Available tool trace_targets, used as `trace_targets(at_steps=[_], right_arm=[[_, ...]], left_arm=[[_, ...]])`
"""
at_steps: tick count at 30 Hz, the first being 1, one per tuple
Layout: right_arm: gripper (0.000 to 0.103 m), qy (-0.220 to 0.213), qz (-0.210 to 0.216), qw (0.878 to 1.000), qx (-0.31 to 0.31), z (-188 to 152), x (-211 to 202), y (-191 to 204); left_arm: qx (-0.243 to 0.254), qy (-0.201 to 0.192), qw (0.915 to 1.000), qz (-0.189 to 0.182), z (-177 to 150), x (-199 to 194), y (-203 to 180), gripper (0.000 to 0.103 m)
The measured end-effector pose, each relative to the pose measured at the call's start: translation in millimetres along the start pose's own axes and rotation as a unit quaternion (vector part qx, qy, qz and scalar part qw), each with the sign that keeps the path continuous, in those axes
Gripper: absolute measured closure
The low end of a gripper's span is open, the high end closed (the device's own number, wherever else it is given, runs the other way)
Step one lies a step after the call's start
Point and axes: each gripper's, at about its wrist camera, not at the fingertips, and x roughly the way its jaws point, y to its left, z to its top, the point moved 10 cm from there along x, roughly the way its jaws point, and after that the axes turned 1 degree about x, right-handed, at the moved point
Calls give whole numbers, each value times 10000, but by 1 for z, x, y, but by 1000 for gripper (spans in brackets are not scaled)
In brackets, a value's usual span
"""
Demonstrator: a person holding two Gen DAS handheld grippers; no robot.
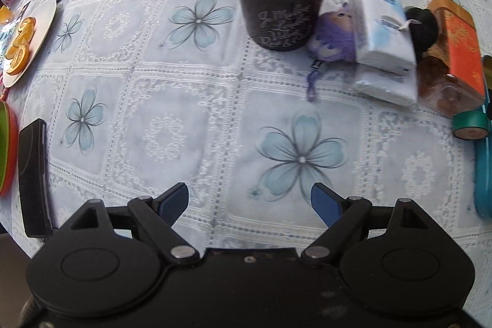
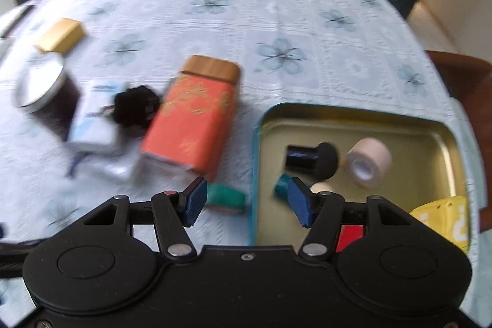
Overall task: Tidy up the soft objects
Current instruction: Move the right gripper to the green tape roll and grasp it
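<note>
Counter [image 1: 190, 100] under floral cloth, broad bare stretch before left tongs [image 1: 249, 199], spread, empty. Open teal tin [image 2: 353, 112] near right edge, holding tape roll [image 2: 367, 163]; right tongs [image 2: 244, 202] spread, empty, straddling its left wall. Tissue packs [image 1: 384, 36] stacked beside dark jar [image 1: 281, 5], purple plush [image 1: 333, 36] wedged between.

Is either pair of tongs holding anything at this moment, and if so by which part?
Nothing is held. The left tongs stand open over bare tablecloth, and the right tongs stand open above the edge of the teal tin, with nothing between the pads.
</note>
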Motion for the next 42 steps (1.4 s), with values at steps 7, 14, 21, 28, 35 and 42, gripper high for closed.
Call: trace_targets(at_steps=[7, 14, 21, 28, 35, 42], right_arm=[[47, 126, 77, 9999, 41, -10, -5, 12], [50, 620, 644, 9956, -272, -54, -21, 49], [46, 593, 422, 9973, -98, -54, -11, 43], [47, 948, 650, 9933, -125, -72, -4, 51], [45, 730, 1054, 9912, -327, -78, -25, 60], [44, 842, 942, 9873, -967, -101, -17, 78]], left_arm=[[84, 89, 9999, -76, 3, 14, 18, 17], [196, 40, 9995, -229, 11, 19, 22, 17], [213, 40, 9993, -307, 11, 22, 25, 17], [55, 94, 9996, -252, 7, 26, 39, 17], [114, 120, 9995, -269, 8, 29, 33, 17], [223, 66, 9993, -289, 9, 23, 23, 17]])
